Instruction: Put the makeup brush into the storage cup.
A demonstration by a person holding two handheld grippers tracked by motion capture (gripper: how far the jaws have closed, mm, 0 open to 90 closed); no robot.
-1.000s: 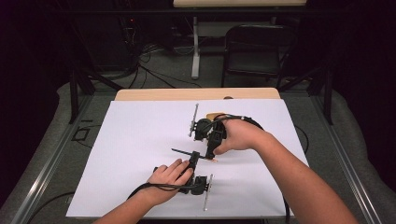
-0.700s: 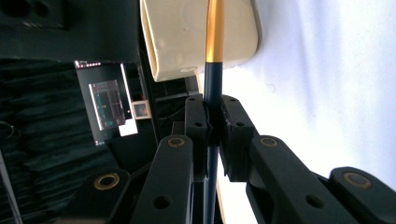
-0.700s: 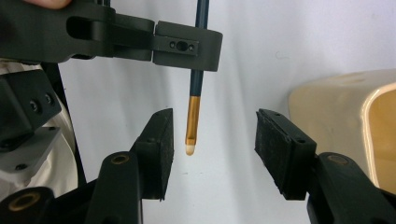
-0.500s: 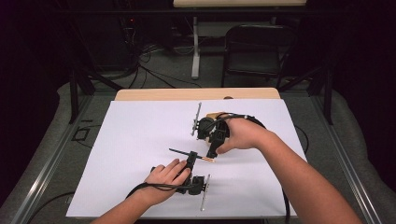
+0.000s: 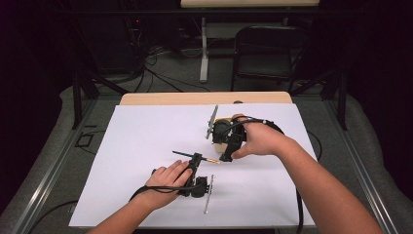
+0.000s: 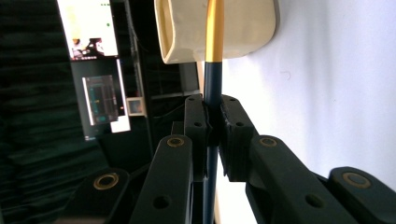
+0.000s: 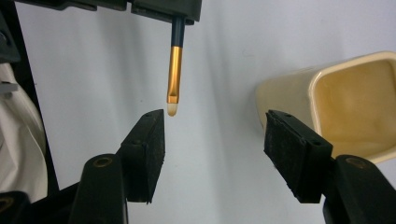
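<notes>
One cream cup (image 7: 348, 100) on its side, empty; one brush (image 6: 214, 70) pinched in left gripper (image 6: 212, 123); right gripper (image 7: 215, 158) spread, just opening, nothing between.

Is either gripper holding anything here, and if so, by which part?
The left gripper is shut on the brush, clamping its dark blue handle just below the gold ferrule. The right gripper, whose jaws have just been opening, holds nothing.

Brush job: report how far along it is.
Done: the left gripper is shut on the brush. In hand: the right gripper, jaws just opening with nothing between them, sits by the brush's tip. Left: the cream cup lies on its side on the white table; the brush is not yet in it.
</notes>
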